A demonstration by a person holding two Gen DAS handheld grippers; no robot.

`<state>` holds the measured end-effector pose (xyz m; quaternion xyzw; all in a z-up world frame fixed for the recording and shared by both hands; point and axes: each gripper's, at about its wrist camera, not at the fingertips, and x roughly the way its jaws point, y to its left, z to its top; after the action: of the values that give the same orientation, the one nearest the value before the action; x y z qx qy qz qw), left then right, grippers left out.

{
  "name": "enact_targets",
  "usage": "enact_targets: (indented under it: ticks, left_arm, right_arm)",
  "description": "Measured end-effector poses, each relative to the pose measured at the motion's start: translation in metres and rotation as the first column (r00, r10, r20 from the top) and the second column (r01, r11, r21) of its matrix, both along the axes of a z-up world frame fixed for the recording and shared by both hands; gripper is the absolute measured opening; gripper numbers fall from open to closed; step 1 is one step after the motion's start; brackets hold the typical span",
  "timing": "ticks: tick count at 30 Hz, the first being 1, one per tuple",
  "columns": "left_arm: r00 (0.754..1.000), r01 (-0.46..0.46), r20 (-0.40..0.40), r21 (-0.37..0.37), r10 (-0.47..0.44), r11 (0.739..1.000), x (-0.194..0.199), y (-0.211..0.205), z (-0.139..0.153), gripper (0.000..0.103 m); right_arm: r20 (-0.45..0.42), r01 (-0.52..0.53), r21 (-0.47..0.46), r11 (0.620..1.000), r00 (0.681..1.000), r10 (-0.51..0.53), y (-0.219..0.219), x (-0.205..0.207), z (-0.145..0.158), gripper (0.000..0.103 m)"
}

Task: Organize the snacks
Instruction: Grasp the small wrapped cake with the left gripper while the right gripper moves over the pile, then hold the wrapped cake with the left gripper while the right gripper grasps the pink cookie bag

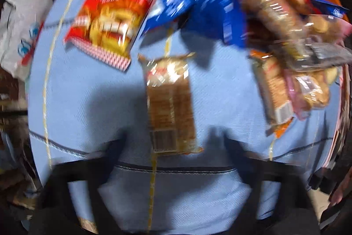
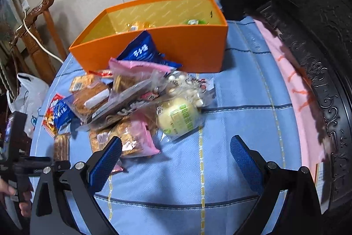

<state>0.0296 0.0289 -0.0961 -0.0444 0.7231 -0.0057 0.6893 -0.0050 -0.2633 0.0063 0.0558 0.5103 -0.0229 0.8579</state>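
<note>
A brown biscuit packet (image 1: pixel 171 107) lies lengthwise on the blue tablecloth (image 1: pixel 88 102). My left gripper (image 1: pixel 170 138) points down over the packet's near end, with its blurred black fingers (image 1: pixel 114 147) standing apart on either side, not touching it. Beyond it lie a red packet (image 1: pixel 110 21) and a blue packet (image 1: pixel 198 8). My right gripper (image 2: pixel 176 158) is open over bare cloth, nothing between its blue pads (image 2: pixel 110 160). Ahead of it is the snack pile with a pink packet (image 2: pixel 140 138) and a round pale bun (image 2: pixel 178 116). Behind stands the orange box (image 2: pixel 187 45) with a few snacks inside.
A white plastic bag (image 2: pixel 30 91) hangs off the table's left side near a wooden chair (image 2: pixel 37 21). Dark carved furniture (image 2: pixel 319 58) and a pink cloth (image 2: pixel 292 85) border the table's right edge. A hand (image 2: pixel 24 202) holds the left gripper's handle at far left.
</note>
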Motion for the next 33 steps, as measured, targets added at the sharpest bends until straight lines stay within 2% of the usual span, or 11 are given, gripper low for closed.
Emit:
enact_targets:
  ticks: [2, 4, 9, 15, 18, 22, 26, 27, 29, 31, 33]
  left_arm:
    - [1.0, -0.023, 0.008, -0.001, 0.023, 1.0, 0.001, 0.003, 0.001, 0.034]
    - [0.999, -0.033, 0.009, 0.003, 0.033, 0.999, 0.001, 0.004, 0.002, 0.033]
    - [0.993, 0.014, 0.115, 0.055, -0.02, 0.998, 0.001, -0.004, 0.028, 0.033]
    - [0.991, 0.019, 0.128, 0.045, -0.024, 0.999, 0.001, -0.013, 0.037, 0.033]
    - [0.991, 0.019, 0.133, 0.04, -0.024, 0.999, -0.002, -0.014, 0.039, 0.034]
    - [0.991, 0.016, 0.133, 0.032, -0.02, 0.999, -0.003, 0.003, 0.042, 0.034]
    - [0.991, -0.01, 0.134, 0.028, 0.006, 1.0, -0.006, 0.011, 0.044, 0.034]
    - [0.991, -0.017, 0.132, 0.026, 0.013, 1.0, -0.004, 0.015, 0.042, 0.034]
    - [0.992, -0.026, 0.126, 0.016, 0.024, 1.0, -0.005, 0.017, 0.04, 0.034]
    - [0.992, -0.021, 0.121, 0.011, 0.02, 1.0, -0.003, 0.017, 0.037, 0.034]
    - [0.993, -0.008, 0.116, 0.008, 0.007, 1.0, 0.0, 0.016, 0.033, 0.034]
  right_arm:
    - [-0.044, -0.009, -0.03, 1.0, 0.999, 0.008, 0.005, 0.0, -0.006, 0.099]
    - [-0.102, -0.024, -0.042, 0.999, 0.995, 0.02, 0.008, 0.003, -0.013, 0.099]
    - [-0.083, -0.082, -0.039, 0.996, 0.993, 0.078, 0.019, 0.002, -0.016, 0.099]
    - [-0.135, -0.203, 0.037, 0.978, 0.969, 0.206, 0.054, 0.017, -0.039, 0.097]
    - [-0.155, -0.197, 0.05, 0.979, 0.967, 0.202, 0.063, 0.032, -0.052, 0.096]
    - [-0.223, -0.017, 0.248, 0.969, 0.972, 0.074, 0.05, 0.053, -0.069, 0.097]
    - [-0.29, 0.112, 0.358, 0.927, 0.957, -0.003, 0.03, 0.05, -0.074, 0.097]
    - [-0.31, 0.155, 0.389, 0.908, 0.95, -0.03, 0.021, 0.046, -0.074, 0.097]
    - [-0.383, 0.269, 0.477, 0.837, 0.921, -0.078, 0.004, 0.033, -0.081, 0.097]
    - [-0.479, 0.359, 0.538, 0.763, 0.875, -0.074, -0.002, 0.02, -0.093, 0.097]
    - [-0.523, 0.419, 0.547, 0.725, 0.847, -0.095, 0.001, 0.012, -0.102, 0.097]
